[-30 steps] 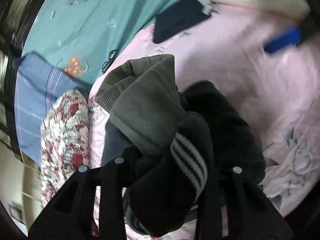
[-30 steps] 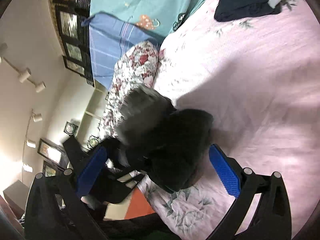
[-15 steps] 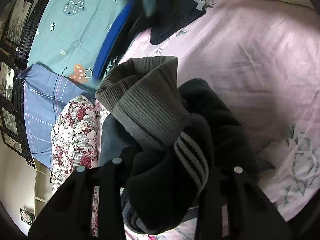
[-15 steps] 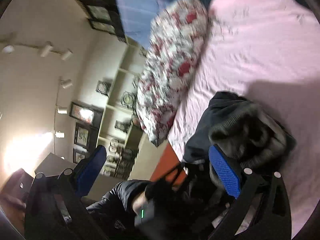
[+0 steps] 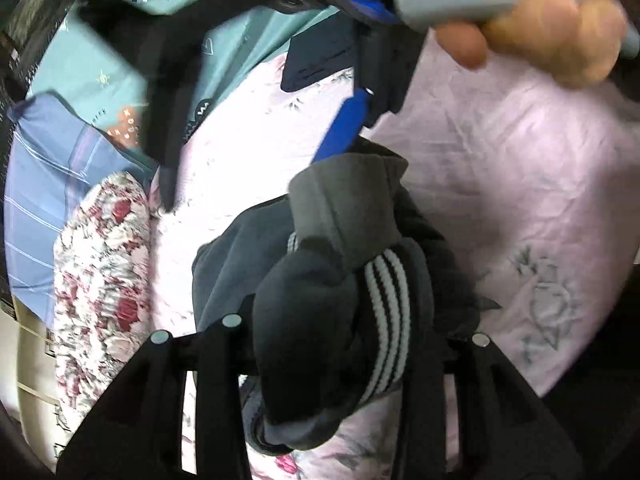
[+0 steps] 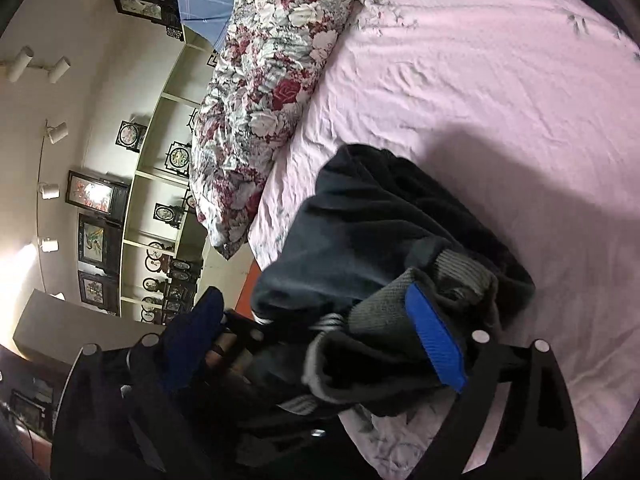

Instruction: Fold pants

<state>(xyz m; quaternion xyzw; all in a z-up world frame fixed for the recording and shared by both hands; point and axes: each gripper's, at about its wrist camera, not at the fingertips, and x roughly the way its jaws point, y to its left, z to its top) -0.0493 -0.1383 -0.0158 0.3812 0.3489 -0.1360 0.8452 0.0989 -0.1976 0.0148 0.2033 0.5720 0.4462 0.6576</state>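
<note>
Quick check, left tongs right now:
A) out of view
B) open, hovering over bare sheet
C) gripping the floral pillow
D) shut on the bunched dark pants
D: in the left wrist view the left tongs are closed on the bunched dark pants, white-striped band between the fingers; the floral pillow lies off to the side, untouched.
</note>
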